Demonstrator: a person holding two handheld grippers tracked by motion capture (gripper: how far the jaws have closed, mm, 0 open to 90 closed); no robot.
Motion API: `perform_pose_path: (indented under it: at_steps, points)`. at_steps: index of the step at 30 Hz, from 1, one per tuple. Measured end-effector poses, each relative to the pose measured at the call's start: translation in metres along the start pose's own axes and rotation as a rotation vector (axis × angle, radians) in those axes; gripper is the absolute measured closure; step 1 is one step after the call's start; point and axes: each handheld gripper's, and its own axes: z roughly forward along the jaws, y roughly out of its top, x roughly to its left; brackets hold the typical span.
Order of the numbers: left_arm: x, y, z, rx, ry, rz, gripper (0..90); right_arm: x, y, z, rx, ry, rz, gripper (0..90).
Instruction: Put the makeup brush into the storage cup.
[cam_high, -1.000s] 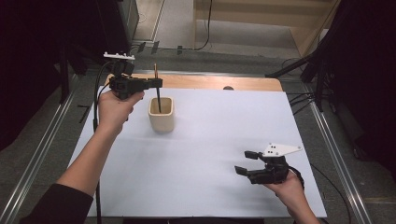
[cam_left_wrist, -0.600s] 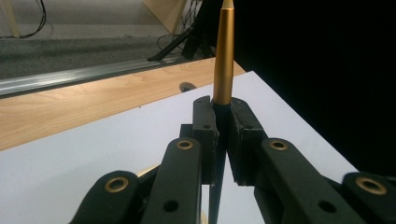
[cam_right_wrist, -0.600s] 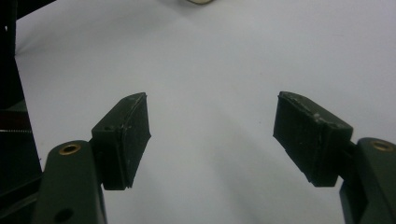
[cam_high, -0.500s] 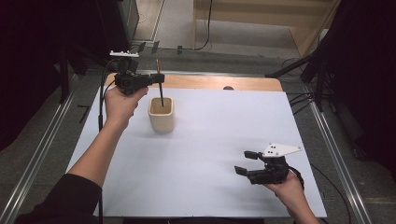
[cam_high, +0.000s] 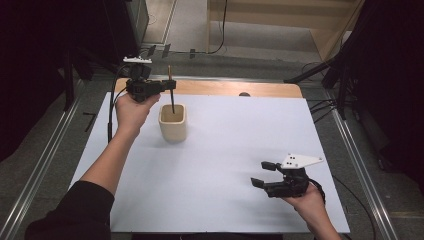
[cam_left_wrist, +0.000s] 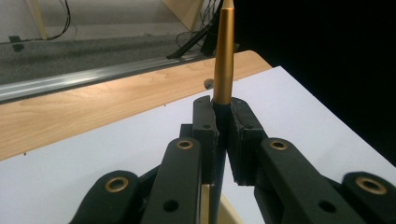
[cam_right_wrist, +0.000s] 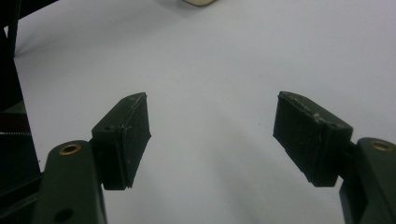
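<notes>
Pen, gold-capped: slim, stiff, light, slippery; left gripper clamps mid-barrel over cup, worktop's far-left corner; right gripper agape, empty

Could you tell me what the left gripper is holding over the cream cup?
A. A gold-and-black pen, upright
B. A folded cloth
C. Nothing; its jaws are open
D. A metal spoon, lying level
A: the left gripper is clamped on an upright pen, whose lower end points into the cup.
</notes>
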Motion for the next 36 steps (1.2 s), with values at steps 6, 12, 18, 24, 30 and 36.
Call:
perform_pose_path:
  at_steps: [6, 12, 18, 24, 30, 36]
  points:
    - [0.004, -0.006, 0.007, 0.0, 0.003, -0.023, 83.0, 0.0, 0.0, 0.0, 0.001, 0.003, -0.001, 27.7]
    - [0.008, -0.013, 0.013, 0.009, 0.017, -0.03, 83.0, 0.0, 0.0, 0.0, 0.001, 0.003, -0.003, 27.7]
    - [0.01, -0.019, 0.016, 0.021, 0.022, -0.029, 83.0, 0.0, 0.0, 0.001, 0.002, 0.004, -0.005, 27.8]
    - [0.012, -0.024, 0.019, 0.032, 0.018, -0.033, 82.9, 0.0, 0.0, 0.001, 0.003, 0.004, -0.001, 27.8]
    - [0.014, -0.031, 0.019, 0.038, 0.011, -0.046, 82.8, 0.0, 0.0, 0.001, 0.006, -0.003, -0.005, 27.9]
    - [0.014, -0.035, 0.02, 0.046, 0.011, -0.051, 82.7, 0.001, 0.0, 0.001, 0.004, -0.003, -0.007, 27.9]
